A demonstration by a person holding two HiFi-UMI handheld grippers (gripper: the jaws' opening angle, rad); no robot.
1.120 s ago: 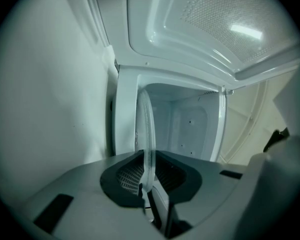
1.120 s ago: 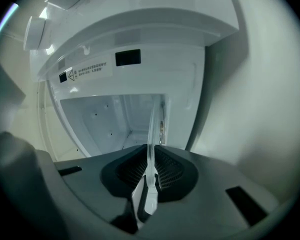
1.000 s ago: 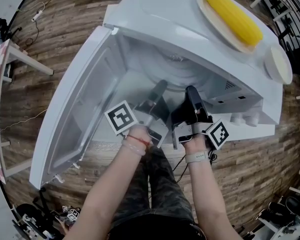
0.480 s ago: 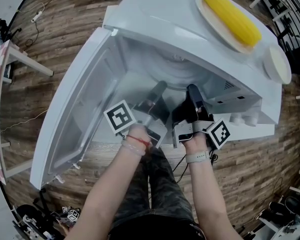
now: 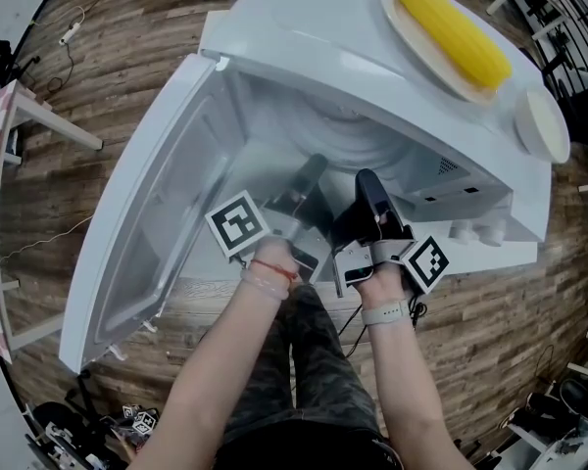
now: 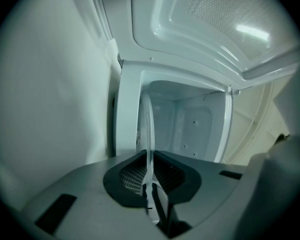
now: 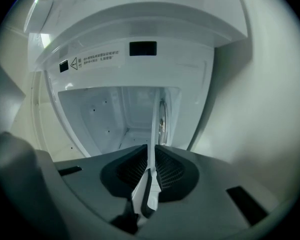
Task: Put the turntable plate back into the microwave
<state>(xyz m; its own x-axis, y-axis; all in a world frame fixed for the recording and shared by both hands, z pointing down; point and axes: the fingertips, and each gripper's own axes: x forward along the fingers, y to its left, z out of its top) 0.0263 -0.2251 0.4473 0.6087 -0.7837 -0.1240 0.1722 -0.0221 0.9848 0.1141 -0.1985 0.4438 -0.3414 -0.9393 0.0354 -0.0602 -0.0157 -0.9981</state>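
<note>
Left gripper (image 5: 310, 172) and right gripper (image 5: 365, 182) are each pinching the near rim of the glass plate (image 5: 358, 143), holding it in the microwave (image 5: 372, 57) mouth — slick thin glass, so uneven pushing is probably risking a slip or a knock on the frame.

The white microwave oven (image 5: 372, 57) has its hinged door (image 5: 147, 223) swung out to the left. On top, a yellow corn cob (image 5: 453, 32) lies on an oval beige plate (image 5: 409, 29), with a small round white dish (image 5: 541, 125) to its right. Inside, the left claw (image 6: 150, 184) and right claw (image 7: 151, 176), side by side, clamp the clear glass turntable plate (image 6: 149, 129).
</note>
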